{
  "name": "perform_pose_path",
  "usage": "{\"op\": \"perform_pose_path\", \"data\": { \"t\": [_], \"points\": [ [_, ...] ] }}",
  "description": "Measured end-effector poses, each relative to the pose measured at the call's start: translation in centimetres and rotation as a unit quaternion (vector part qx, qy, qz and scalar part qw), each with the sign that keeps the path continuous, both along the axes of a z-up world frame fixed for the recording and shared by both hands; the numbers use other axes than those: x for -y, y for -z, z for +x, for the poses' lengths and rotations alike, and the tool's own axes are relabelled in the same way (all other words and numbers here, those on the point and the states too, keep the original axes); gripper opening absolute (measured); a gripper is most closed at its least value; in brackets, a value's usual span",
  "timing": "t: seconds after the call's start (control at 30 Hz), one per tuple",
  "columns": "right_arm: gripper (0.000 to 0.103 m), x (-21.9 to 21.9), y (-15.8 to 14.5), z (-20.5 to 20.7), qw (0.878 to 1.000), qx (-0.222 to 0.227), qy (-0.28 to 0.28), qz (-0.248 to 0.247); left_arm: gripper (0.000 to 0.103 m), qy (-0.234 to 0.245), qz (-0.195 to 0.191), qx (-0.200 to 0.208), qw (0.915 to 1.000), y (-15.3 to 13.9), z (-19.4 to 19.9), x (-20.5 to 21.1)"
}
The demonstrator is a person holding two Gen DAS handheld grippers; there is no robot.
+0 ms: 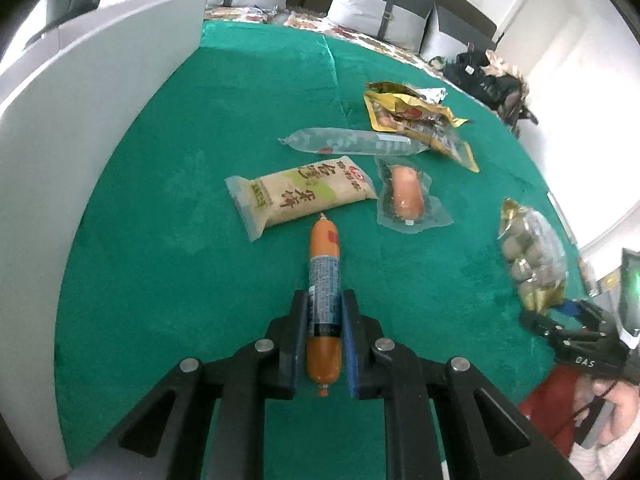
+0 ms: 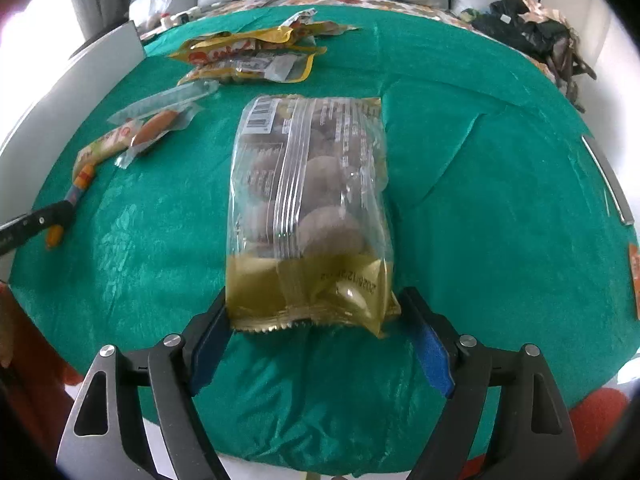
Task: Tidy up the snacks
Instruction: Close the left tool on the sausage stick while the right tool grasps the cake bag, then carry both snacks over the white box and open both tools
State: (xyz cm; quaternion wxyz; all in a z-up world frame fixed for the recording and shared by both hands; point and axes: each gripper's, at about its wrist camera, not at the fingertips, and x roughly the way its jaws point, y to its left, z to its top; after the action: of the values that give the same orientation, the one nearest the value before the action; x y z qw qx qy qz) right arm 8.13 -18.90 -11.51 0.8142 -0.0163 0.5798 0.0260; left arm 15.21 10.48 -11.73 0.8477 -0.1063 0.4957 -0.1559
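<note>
Clamping an orange sausage about its labelled middle, the left gripper has its pads tight on both sides, sausage lying on the green cloth. Just beyond its tip lies a beige packet, then a vacuum-packed sausage, a clear tube and yellow wrappers. Off to the right, the right gripper stands spread wide around the near end of a bag of round snacks, its right pad clear of the wrapper
</note>
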Motion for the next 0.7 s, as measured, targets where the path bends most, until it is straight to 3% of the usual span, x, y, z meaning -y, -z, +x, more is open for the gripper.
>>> {"op": "perform_pose_path", "data": {
  "t": [0.07, 0.2, 0.33, 0.4, 0.43, 0.57, 0.6, 0.7],
  "points": [
    [0.084, 0.4, -0.2, 0.2, 1.000, -0.008, 0.004, 0.016, 0.015, 0.002, 0.005, 0.005, 1.0000, -0.2, -0.3, 0.1],
    [0.084, 1.1, -1.1, 0.9, 0.999, -0.013, 0.012, 0.037, 0.016, 0.018, 0.074, 0.019, 0.9969, -0.1, -0.7, 1.8],
    [0.084, 0.5, -2.7, 2.7, 0.999, -0.014, 0.000, 0.038, 0.034, 0.031, 0.106, 0.039, 0.9931, -0.1, -0.5, 3.3],
    [0.084, -0.2, -3.0, 3.8, 0.999, -0.022, -0.010, 0.030, 0.032, 0.030, 0.120, 0.045, 0.9912, -0.1, -0.3, 3.8],
    [0.084, -0.5, -3.0, 4.3, 0.999, -0.027, -0.013, 0.024, 0.018, 0.028, 0.125, 0.046, 0.9907, -0.1, -0.1, 3.8],
    [0.080, -0.9, -1.9, 6.3, 0.999, -0.044, -0.008, 0.007, 0.015, 0.017, 0.082, 0.035, 0.9959, -0.2, 0.2, 2.4],
    [0.069, -0.5, -1.7, 6.4, 0.999, -0.048, 0.002, 0.009, 0.015, 0.014, 0.069, 0.033, 0.9970, -0.4, 0.1, 1.9],
    [0.060, 0.6, -2.3, 6.1, 0.998, -0.047, 0.024, 0.039, 0.015, 0.006, 0.013, 0.038, 0.9992, -1.4, -0.7, 0.3]
  ]
}}
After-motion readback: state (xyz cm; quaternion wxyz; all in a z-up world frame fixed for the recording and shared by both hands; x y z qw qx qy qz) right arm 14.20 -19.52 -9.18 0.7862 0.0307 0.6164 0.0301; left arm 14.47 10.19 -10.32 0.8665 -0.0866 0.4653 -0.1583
